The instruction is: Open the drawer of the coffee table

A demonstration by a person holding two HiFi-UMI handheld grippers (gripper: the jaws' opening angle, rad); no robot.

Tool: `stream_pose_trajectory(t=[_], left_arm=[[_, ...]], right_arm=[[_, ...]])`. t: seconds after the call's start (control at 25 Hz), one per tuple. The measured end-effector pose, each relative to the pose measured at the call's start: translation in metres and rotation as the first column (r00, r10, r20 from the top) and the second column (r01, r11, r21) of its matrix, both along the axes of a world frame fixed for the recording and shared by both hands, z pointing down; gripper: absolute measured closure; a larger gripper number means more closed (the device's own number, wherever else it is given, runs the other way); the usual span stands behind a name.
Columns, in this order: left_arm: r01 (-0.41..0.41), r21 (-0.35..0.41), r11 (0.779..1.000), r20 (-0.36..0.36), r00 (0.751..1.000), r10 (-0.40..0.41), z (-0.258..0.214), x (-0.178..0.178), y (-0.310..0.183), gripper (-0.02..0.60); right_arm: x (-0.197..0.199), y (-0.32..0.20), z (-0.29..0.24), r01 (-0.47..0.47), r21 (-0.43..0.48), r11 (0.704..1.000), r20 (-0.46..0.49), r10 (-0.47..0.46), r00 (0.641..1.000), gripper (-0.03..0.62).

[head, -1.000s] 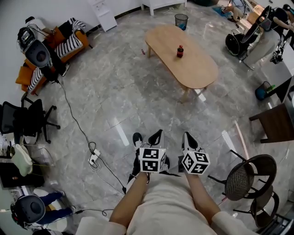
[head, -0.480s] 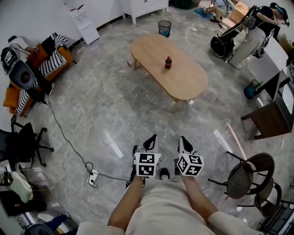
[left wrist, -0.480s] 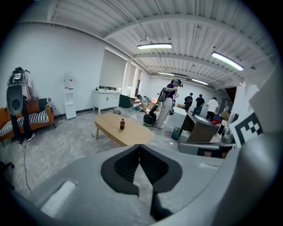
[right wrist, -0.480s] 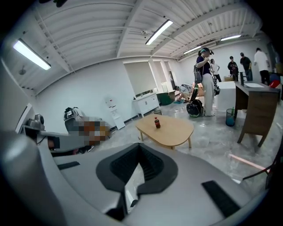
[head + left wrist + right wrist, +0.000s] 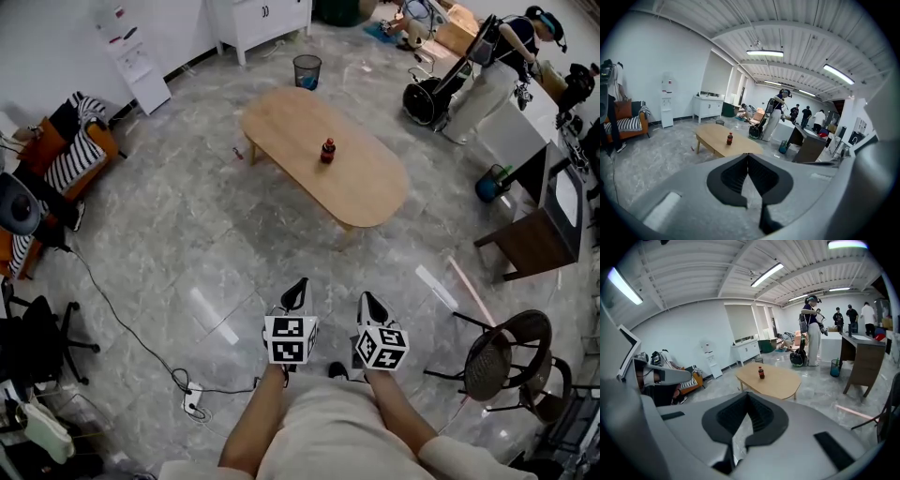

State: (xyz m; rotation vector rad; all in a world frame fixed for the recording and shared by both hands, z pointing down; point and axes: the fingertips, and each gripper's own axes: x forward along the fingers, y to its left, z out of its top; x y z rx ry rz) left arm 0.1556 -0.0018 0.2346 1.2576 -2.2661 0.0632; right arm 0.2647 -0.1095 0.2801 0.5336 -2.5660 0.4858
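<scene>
Left gripper [image 5: 299,283]: jaws closed on nothing; held over the floor [image 5: 187,225], pointing toward the table.
Table [image 5: 370,183]: oval, wooden, well ahead of both grippers; long axis runs far-left to near-right.
Bottle [image 5: 327,150]: upright, mid-table.
Right gripper [image 5: 364,298]: jaws closed, empty, just beside the left.

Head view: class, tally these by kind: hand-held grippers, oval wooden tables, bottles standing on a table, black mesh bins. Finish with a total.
hand-held grippers: 2 (left hand-held gripper, right hand-held gripper)
oval wooden table: 1
bottle on the table: 1
black mesh bin: 1
Total: 5
</scene>
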Motion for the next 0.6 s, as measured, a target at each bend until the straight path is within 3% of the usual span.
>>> stream_pose_trajectory(t=[0.28,0.6], left_arm=[[-0.062,0.004,0.998,0.017,0.998,0.062,-0.003,-0.069,0.015,0.571],[-0.131,0.036,0.991,-0.029,0.991,0.132,0.004,-0.127,0.023,0.571]], right_arm=[[-0.046,0.001,-0.001,-0.098,0.045,0.994,-0.011,0.098,0.995,0.579],[-0.076,0.010,-0.009,-0.198,0.075,0.977,-0.001,0.198,0.980,0.579]])
